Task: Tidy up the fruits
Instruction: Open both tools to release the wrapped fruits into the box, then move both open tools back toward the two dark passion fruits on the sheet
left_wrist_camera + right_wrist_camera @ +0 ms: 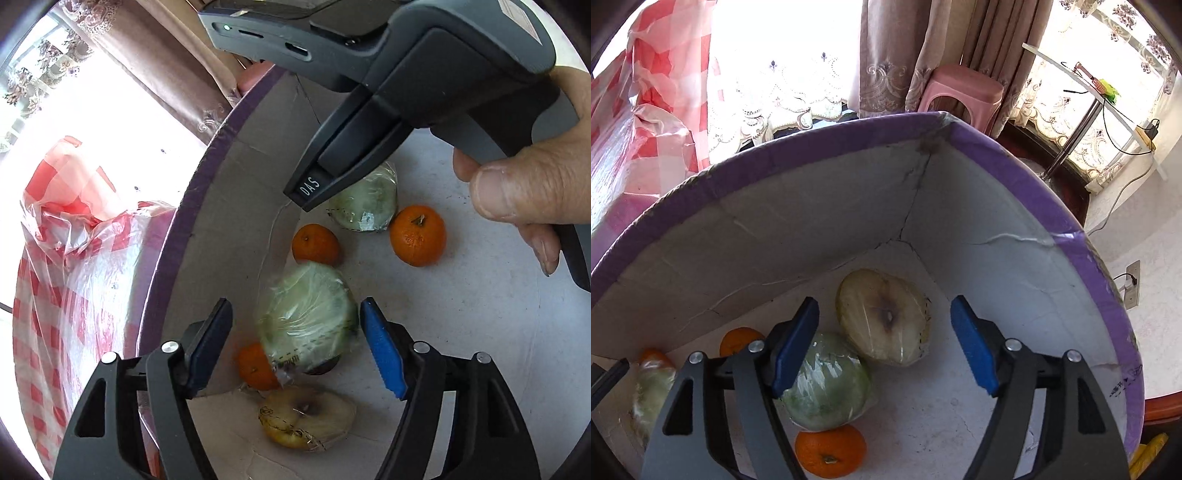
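Both grippers hover over a purple-rimmed cardboard box (207, 173) with fruit on its floor. My left gripper (295, 325) is open, its blue pads (382, 350) on either side of a blurred plastic-wrapped green fruit (308, 319) that touches neither. Below it lie a wrapped yellowish fruit (308, 417) and an orange (255, 365); further off lie two oranges (417, 234) (316, 243) and another wrapped green fruit (364, 201). My right gripper (884, 339) is open and empty above a wrapped yellowish fruit (882, 315), a wrapped green fruit (829, 387) and an orange (831, 452).
A red-checked plastic bag (66, 266) lies left of the box (849, 129). The right gripper's body (406, 81) and the hand holding it fill the upper right of the left wrist view. Curtains, a pink stool (960, 92) and a glass table (1089, 92) stand beyond.
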`<state>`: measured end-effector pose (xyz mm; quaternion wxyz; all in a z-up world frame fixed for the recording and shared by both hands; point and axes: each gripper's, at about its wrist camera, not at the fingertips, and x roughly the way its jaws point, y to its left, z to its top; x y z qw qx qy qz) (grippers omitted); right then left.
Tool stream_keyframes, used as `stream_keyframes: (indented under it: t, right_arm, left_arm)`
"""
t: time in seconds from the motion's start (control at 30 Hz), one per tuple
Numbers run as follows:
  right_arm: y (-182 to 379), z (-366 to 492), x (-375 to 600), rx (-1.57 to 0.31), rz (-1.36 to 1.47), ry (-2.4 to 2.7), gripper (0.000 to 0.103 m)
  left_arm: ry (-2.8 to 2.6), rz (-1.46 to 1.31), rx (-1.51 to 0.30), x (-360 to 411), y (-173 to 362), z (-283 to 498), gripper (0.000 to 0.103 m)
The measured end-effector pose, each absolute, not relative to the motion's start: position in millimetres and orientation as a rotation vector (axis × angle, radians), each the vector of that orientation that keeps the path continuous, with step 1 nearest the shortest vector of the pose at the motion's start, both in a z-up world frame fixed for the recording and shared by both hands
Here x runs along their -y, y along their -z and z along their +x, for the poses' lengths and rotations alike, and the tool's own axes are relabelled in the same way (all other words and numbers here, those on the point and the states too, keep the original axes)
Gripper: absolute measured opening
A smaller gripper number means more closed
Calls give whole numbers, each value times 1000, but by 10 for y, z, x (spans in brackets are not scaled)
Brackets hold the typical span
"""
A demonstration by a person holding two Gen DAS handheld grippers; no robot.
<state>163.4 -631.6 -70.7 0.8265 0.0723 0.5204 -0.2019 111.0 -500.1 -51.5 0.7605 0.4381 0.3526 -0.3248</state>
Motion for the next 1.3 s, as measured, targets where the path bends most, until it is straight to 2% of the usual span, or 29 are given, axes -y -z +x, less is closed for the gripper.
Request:
stream_keyframes:
  t: [0.03,0.33,0.47,0.7,1.07,1.3]
  right_arm:
    - [705,1631,6315,-1105,153,428,77]
    - [623,1586,6303,-1070,165,417,84]
    - [504,1547,6291,-1028,174,402,91]
    - [266,1410,6255,-943,210,409,92]
    - [-393,1039,6037,-694,285,457,92]
    - [-908,942,5557,-557,304,373,95]
  left_arm:
    - [701,954,-757,4992,504,1107,82]
    - [674,941,-665,4925,424,1000,92]
    - [667,942,-622,4966,384,921,92]
    - [664,842,-547,4821,91,874,92]
    - [560,602,-444,4152,-416,961,92]
    - [415,488,-393,3542,-661,1084,92]
